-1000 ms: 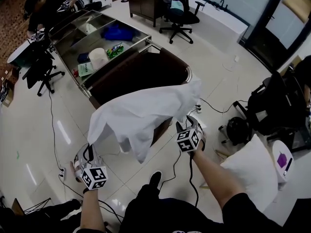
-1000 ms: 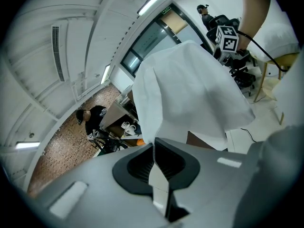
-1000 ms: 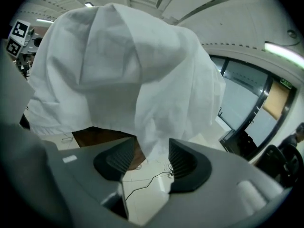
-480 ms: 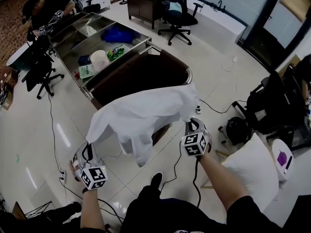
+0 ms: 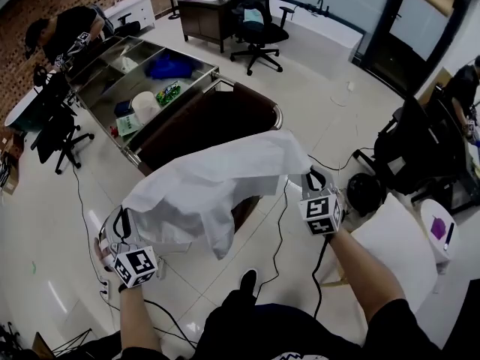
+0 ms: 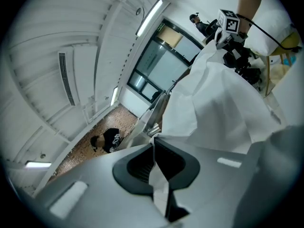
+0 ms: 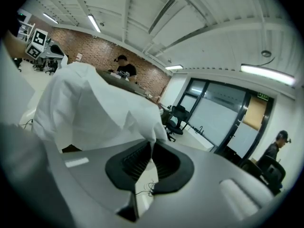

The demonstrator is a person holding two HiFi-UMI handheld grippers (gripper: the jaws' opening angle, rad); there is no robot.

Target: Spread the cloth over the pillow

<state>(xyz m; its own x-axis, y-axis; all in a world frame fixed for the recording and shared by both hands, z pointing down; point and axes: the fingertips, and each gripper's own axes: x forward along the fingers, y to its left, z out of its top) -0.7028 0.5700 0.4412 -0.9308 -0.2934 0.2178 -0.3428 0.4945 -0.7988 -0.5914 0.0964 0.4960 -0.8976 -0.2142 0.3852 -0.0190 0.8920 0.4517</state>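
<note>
We pinch the cloth (image 5: 217,186) in fully closed fingers, left gripper (image 5: 122,217) and right gripper (image 5: 309,177); its long axis runs between them.

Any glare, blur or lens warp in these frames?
Head view: sharp, fisheye curves the room, bright glints on the glossy floor. Left gripper view: strong fisheye, black corners, cloth in focus. Right gripper view: same warp, ceiling light blown out.

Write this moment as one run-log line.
left gripper: shut on cloth | right gripper: shut on cloth | cloth: held up between them | pillow: uncovered
</note>
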